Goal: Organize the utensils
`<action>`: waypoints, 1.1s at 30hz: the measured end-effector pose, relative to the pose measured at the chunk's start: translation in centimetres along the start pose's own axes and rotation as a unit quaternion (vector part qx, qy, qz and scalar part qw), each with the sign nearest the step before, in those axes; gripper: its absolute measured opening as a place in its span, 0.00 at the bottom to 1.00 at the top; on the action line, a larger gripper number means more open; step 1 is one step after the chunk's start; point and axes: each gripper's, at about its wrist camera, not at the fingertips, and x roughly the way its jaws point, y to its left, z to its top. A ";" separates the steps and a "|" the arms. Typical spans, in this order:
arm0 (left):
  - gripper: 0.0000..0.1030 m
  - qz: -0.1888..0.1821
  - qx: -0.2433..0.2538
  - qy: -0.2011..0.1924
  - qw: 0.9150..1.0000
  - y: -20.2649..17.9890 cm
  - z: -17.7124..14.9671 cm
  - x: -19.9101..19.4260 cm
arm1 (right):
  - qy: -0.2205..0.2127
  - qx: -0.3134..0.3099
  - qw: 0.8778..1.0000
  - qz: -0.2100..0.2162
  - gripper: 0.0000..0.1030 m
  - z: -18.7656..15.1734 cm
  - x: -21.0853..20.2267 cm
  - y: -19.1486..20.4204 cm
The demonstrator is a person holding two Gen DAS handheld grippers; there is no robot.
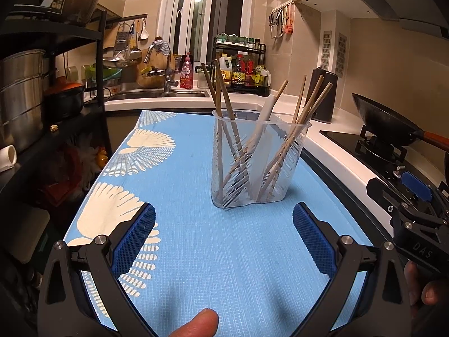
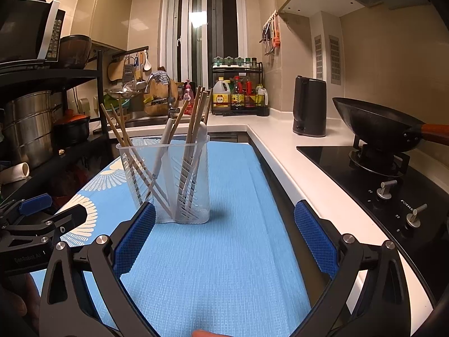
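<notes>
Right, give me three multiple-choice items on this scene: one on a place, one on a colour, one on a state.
1. Where does the clear utensil holder stand?
A. on the blue mat
B. in the sink
C. on the stove

2. What colour are the pads of the left gripper?
A. red
B. blue
C. white

3. How is the right gripper?
A. shut on a chopstick
B. shut on the holder
C. open, holding nothing

Answers: A, its base rests on the mat; B, both pads show blue mesh; C, its fingers stand wide apart over bare mat.
</notes>
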 end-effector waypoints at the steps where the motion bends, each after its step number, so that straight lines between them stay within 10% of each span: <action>1: 0.93 0.000 -0.001 0.000 1.000 0.0 0.0 0.0 | 0.000 0.001 1.000 0.000 0.95 0.0 0.0 0.0; 33: 0.93 -0.003 0.002 0.006 1.000 0.0 -0.2 0.3 | -0.001 0.000 1.000 0.000 0.95 0.1 0.0 0.2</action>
